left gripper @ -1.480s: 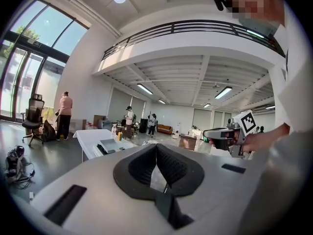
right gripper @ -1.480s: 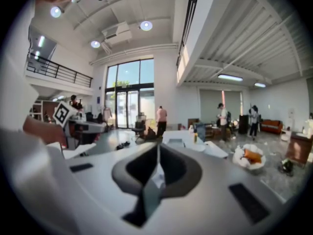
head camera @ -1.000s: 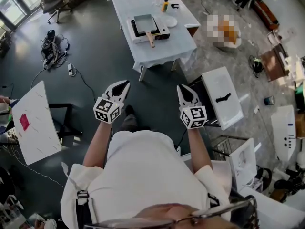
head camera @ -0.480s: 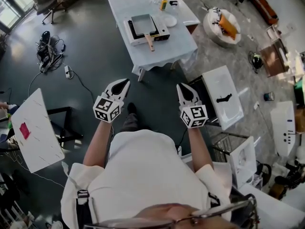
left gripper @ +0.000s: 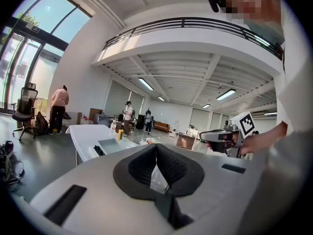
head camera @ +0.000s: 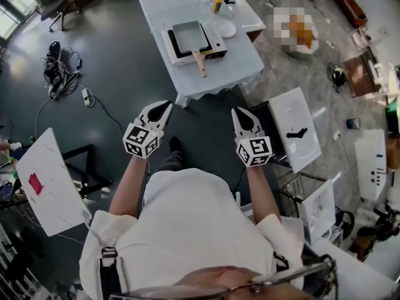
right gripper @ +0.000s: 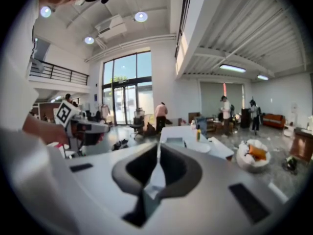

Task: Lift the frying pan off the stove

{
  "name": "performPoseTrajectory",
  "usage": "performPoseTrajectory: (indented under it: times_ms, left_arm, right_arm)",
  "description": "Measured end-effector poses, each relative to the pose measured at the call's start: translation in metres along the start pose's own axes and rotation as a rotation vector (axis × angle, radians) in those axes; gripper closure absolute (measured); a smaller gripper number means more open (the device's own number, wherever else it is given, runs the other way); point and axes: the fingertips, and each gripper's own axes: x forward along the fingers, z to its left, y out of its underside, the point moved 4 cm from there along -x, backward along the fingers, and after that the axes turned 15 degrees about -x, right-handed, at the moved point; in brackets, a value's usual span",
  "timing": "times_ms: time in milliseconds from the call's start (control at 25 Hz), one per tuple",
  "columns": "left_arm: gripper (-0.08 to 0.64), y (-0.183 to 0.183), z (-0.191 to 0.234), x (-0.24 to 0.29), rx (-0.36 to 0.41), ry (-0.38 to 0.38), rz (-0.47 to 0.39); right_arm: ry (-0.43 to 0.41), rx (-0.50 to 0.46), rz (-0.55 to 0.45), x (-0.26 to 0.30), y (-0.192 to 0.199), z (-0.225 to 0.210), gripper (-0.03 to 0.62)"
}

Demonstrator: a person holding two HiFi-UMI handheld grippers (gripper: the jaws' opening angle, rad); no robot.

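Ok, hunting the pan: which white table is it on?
The cloth-covered table farthest ahead, holding the stove and frying pan; the left table bears a pink patch, the right table a black object.

The right gripper [right gripper: 157,151], fingers [right gripper: 180,168] pressed together and empty, points toward a white table [right gripper: 221,149] well ahead.

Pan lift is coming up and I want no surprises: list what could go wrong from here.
1. The left gripper and right gripper are both shut and well short of the table. Reaching the frying pan by its wooden handle with jaws closed would likely just shove it.
2. Gripped by that one handle, the pan may tip.
3. The plate and bottles near the stove could get knocked.
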Motion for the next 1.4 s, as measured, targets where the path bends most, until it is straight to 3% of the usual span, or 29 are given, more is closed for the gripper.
performPoseTrajectory:
  times_ms: [760,1400]
  left_arm:
    - [0.529,-0.063,0.09,0.053,0.01,0.106,0.041]
    - [0.529,-0.072,0.113,0.077,-0.011,0.107,0.064]
  right_arm:
    - [0.091,-0.02,0.04,0.096,-0.038,-0.018,0.555]
    - [0.084,-0.021,0.055,0.129,-0.041,-0.031,0.555]
